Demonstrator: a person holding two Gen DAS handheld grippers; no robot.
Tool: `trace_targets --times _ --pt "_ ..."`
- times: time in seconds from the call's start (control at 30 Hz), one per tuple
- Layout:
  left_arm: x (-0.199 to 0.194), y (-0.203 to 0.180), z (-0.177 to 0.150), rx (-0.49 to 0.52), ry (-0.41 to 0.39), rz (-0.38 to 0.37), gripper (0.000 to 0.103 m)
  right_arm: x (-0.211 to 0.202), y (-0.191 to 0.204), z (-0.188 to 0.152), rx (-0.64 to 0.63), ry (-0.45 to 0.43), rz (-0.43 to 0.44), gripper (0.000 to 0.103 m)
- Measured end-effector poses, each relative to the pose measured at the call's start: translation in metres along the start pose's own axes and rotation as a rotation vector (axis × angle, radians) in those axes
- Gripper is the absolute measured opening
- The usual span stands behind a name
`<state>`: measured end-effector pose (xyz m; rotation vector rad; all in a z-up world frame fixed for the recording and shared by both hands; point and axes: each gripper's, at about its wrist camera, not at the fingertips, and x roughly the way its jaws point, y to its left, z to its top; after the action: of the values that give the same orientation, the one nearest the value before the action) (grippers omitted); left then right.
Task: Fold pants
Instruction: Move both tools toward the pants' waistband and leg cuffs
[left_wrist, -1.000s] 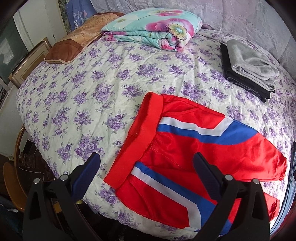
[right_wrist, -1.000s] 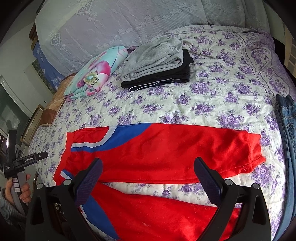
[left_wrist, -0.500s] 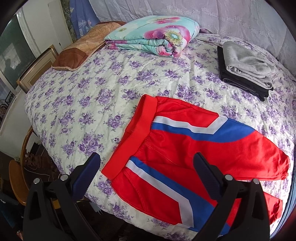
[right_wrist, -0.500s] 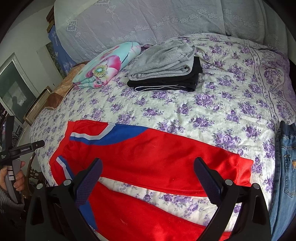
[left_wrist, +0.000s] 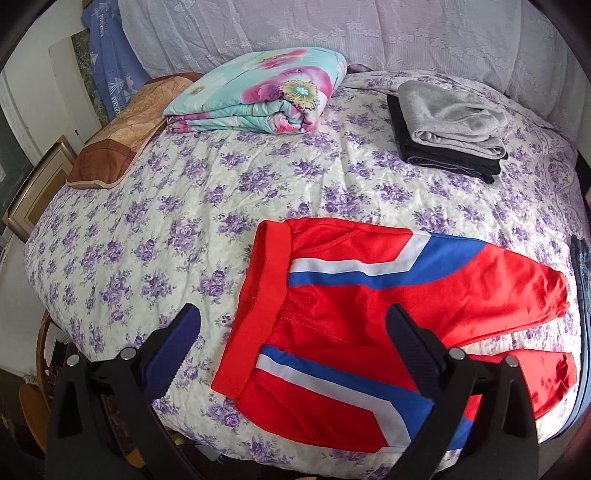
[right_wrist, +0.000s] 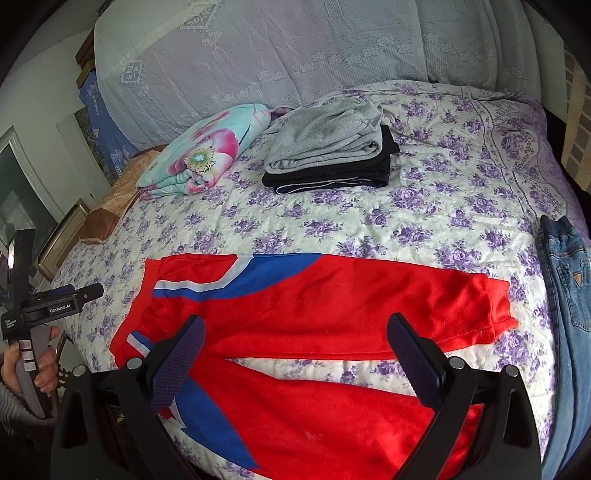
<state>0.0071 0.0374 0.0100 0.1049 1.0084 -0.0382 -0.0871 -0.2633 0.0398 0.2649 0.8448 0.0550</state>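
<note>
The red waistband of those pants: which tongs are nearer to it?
The left tongs: the waistband lies just beyond their fingertips. The right tongs hover over the legs further along the pants, with the waistband off to their left.

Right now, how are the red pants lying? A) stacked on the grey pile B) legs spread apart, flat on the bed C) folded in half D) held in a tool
B: the red pants lie flat on the bed, bedspread showing between the two legs; both tools are open and hold nothing.
</note>
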Motion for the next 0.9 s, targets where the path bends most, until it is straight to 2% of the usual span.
trace_targets --times 0.23,0.33,0.43,0.53,0.63,0.73,0.8,0.87,0.9 --pt "0.008 0.007 -0.004 0.02 0.009 -0.046 0.098 -0.011 0.007 -0.011 0.019 -0.014 -0.051 0.099" --pt "0.017 0.014 -0.007 0.016 0.033 -0.078 0.098 -0.012 0.005 -0.015 0.027 -0.024 -0.03 0.099" --pt "0.033 0.024 -0.003 0.01 0.06 -0.116 0.098 -0.01 0.0 -0.017 -0.039 -0.048 -0.025 0.099" --pt "0.055 0.037 0.011 -0.008 0.092 -0.158 0.098 -0.001 -0.015 -0.012 -0.142 -0.021 -0.1 0.099" --pt "0.078 0.051 0.029 -0.054 0.125 -0.219 0.098 0.012 -0.046 -0.001 -0.181 0.02 -0.085 0.099" --pt "0.101 0.059 0.044 -0.078 0.151 -0.207 0.098 0.033 -0.081 0.012 -0.168 0.085 -0.106 0.099" --pt "0.115 0.066 0.048 -0.097 0.194 -0.154 0.098 0.042 -0.102 0.015 -0.087 0.149 -0.066 0.099" --pt "0.119 0.076 0.04 -0.103 0.223 -0.14 0.098 0.04 -0.119 0.006 -0.004 0.192 -0.016 0.099" --pt "0.117 0.081 0.032 -0.099 0.224 -0.137 0.098 0.037 -0.127 -0.002 0.026 0.197 -0.036 0.099"
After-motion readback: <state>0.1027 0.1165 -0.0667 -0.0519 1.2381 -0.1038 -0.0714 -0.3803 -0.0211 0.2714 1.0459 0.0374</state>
